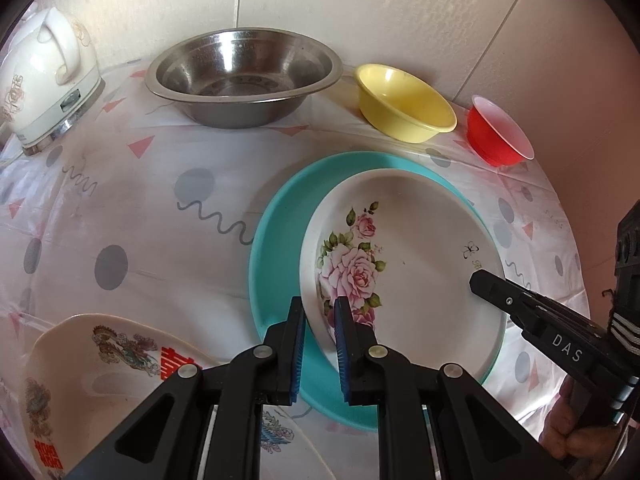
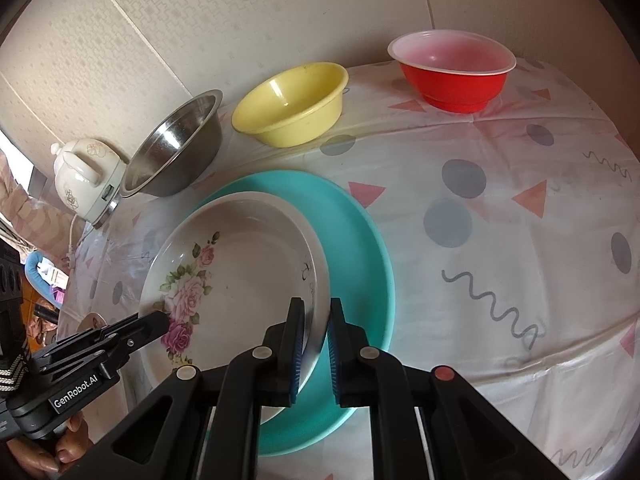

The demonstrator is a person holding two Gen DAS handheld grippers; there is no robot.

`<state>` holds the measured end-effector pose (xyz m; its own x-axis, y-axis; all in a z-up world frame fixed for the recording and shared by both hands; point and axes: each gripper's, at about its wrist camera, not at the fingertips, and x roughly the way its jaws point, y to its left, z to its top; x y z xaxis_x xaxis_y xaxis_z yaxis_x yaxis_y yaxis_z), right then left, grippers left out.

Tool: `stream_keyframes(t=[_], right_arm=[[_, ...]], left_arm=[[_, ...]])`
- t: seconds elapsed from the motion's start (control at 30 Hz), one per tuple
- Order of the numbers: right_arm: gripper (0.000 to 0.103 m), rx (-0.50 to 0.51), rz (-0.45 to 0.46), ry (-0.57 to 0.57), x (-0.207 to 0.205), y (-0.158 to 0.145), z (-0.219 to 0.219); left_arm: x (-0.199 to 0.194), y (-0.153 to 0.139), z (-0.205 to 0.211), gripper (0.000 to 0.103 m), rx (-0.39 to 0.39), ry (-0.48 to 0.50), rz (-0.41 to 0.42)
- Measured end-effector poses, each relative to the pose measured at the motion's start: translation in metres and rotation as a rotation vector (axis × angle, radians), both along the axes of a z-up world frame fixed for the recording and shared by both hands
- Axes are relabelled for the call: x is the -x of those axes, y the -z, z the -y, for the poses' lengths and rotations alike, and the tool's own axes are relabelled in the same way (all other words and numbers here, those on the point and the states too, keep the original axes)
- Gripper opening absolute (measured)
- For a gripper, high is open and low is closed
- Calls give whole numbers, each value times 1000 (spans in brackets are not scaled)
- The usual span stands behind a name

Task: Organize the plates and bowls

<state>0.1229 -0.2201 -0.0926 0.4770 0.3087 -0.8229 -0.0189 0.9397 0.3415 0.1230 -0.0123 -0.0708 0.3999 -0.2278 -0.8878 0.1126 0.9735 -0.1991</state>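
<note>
A white plate with pink roses (image 1: 408, 264) lies on a larger teal plate (image 1: 276, 240) on the table. My left gripper (image 1: 318, 312) is shut on the rose plate's left rim. My right gripper (image 2: 316, 320) is shut on the rose plate's (image 2: 240, 272) right rim, above the teal plate (image 2: 360, 248). The right gripper also shows in the left wrist view (image 1: 480, 280). A steel bowl (image 1: 244, 76), a yellow bowl (image 1: 404, 100) and a red bowl (image 1: 498, 132) stand in a row at the back. A cream plate with red characters (image 1: 100, 376) lies at the near left.
A white electric kettle (image 1: 44, 80) stands at the back left by the wall. The table wears a patterned plastic cloth (image 1: 160, 200). The tiled wall runs right behind the bowls. The table edge drops off at the right (image 1: 576, 240).
</note>
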Motion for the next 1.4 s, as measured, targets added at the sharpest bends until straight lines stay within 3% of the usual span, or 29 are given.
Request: stream_keyframes(t=[0.2,0.27,0.77,1.03,1.4], right_arm=[[15,-23,-5,8,0,2,4],[21,-17,-4,10,1,0,4],[28,-17,-6,33,13,-3,11],[29,1,46,53,24,-20,16],[30,-145,78,-24,40,-34,7]], left_arm=[[1,0,-1,16,11,-9,8],[3,-2,-2,16,8,-13,16],[21,-13,-8,18,16,-42,57],[33,-24,-19,18,2,-73,93],[46,-35,-39,18,13,-106,122]])
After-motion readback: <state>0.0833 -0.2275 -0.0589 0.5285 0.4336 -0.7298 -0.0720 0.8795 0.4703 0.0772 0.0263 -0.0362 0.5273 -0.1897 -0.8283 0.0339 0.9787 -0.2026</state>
